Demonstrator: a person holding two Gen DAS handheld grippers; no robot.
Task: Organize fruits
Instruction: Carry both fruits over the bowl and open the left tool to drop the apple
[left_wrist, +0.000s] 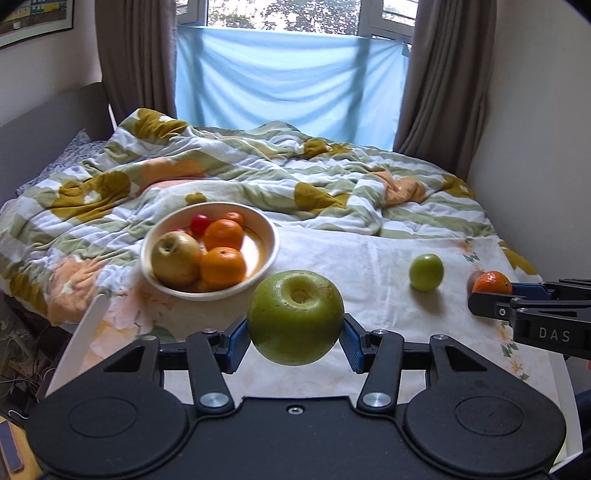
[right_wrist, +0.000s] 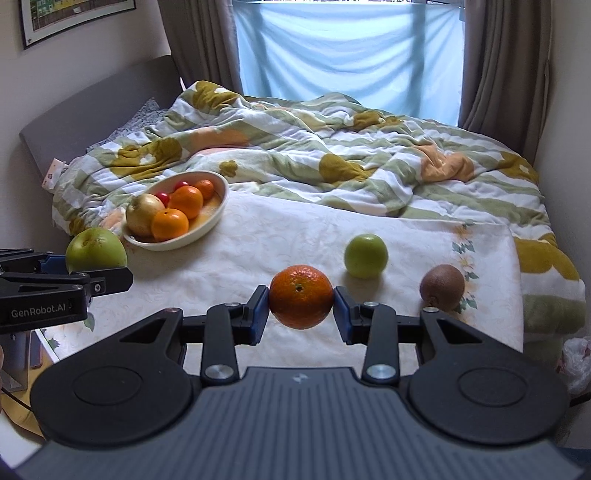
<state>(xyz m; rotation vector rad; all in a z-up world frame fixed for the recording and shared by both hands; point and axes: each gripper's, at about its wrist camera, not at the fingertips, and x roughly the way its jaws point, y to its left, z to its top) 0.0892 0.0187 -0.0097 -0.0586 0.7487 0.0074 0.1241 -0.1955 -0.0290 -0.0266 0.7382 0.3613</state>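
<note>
While both tools hang over the bed (right_wrist: 295, 236), the bowl (left_wrist: 271, 236) on it already has a yellowish apple (left_wrist: 176, 264), three oranges (left_wrist: 222, 266) and something small and red (left_wrist: 199, 224) in it; left tool (left_wrist: 294, 341) grips a big green apple (left_wrist: 295, 315), right tool (right_wrist: 300, 309) is clamped on an orange (right_wrist: 301, 296); a small green apple (right_wrist: 365, 255) and a kiwi (right_wrist: 442, 287) sit loose on the sheet, clear of the bowl.

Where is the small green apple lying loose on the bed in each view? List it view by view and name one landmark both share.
Left wrist view: the small green apple lies right of centre on the white cloth, between the bowl and the right gripper.
Right wrist view: it lies just right of centre, behind the held orange, left of the brown fruit.
Shared landmark: the bowl of fruit, left of the apple in both.
</note>
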